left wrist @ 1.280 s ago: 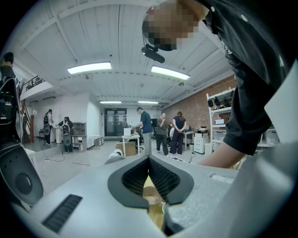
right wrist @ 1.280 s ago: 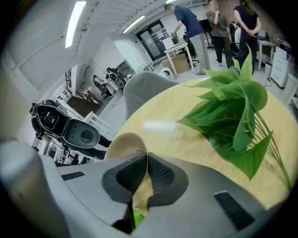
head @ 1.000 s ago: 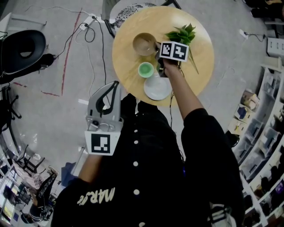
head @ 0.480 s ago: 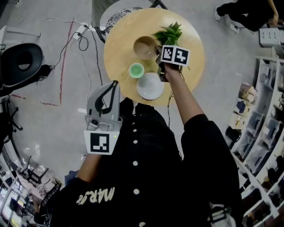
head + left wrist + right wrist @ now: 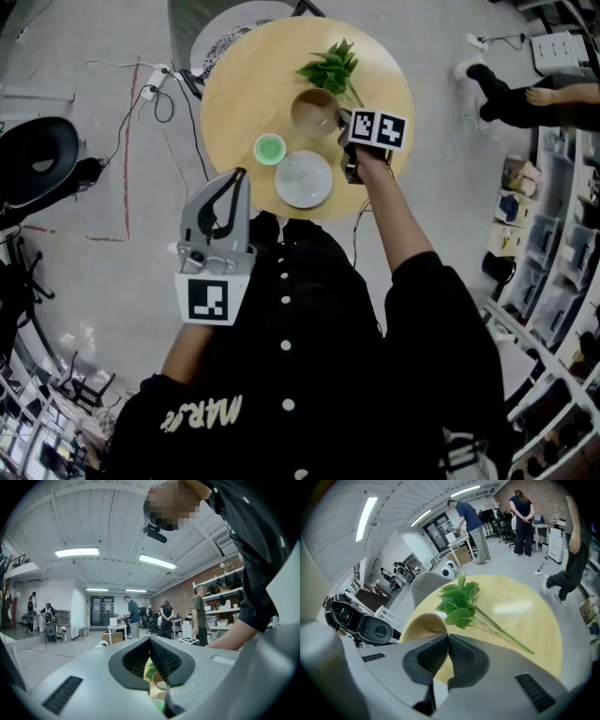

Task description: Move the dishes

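Since a second ago the bowl [image 5: 312, 112] has slid away from the cup [image 5: 269, 148] and closer to the sprig [image 5: 330, 67], and the right gripper [image 5: 339, 119] has gone with it. That gripper reaches across the tabletop [image 5: 232, 105] to the bowl's right edge. In its own view the jaws are pressed nearly flat together with the tan rim running in at their tips, so it seems to be pinching the bowl by its thin wall. A rim grip like this suits dragging or a low lift. It gives little support under the bowl, though, so a tilt could let it slip.

The cup and the plate [image 5: 303, 178] sit near the table's front edge, close together but apart, and both look untouched.

The left gripper [image 5: 240, 176] hangs off the table near the person's body with its jaws closed on nothing. It is probably parked there to keep out of the right arm's reach.
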`<state>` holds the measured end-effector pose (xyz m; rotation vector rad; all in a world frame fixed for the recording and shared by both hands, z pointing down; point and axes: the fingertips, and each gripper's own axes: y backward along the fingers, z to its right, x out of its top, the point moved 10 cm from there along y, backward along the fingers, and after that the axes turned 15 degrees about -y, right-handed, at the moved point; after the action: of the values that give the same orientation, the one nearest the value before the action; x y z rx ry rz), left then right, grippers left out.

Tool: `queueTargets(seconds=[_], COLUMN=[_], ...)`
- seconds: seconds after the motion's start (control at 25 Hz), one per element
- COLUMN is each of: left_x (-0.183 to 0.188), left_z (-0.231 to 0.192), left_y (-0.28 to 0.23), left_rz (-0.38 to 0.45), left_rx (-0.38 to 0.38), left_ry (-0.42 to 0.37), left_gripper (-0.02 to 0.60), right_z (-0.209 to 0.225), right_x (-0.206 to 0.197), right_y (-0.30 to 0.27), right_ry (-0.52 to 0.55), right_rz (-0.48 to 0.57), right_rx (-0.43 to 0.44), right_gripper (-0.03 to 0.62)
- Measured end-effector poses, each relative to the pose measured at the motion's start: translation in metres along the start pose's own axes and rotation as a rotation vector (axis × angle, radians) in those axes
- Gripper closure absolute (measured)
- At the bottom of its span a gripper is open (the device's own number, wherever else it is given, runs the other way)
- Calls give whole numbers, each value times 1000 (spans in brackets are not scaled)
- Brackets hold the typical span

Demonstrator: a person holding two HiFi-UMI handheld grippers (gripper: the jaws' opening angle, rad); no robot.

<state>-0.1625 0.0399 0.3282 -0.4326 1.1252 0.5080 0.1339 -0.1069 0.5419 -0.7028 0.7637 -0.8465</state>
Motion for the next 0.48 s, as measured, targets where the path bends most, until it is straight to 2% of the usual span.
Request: queueTargets(seconds=[0.48], left_x=[21], left_z=[19], left_y=[-19], left_rz=[49], left_rx=[-67], left_ry=[-16], left_gripper=[578], right_z=[59], right_x=[-10], right_y=[51], right_ry=[-31], right_rz=[26], right_rx=[-63], right_gripper=[582])
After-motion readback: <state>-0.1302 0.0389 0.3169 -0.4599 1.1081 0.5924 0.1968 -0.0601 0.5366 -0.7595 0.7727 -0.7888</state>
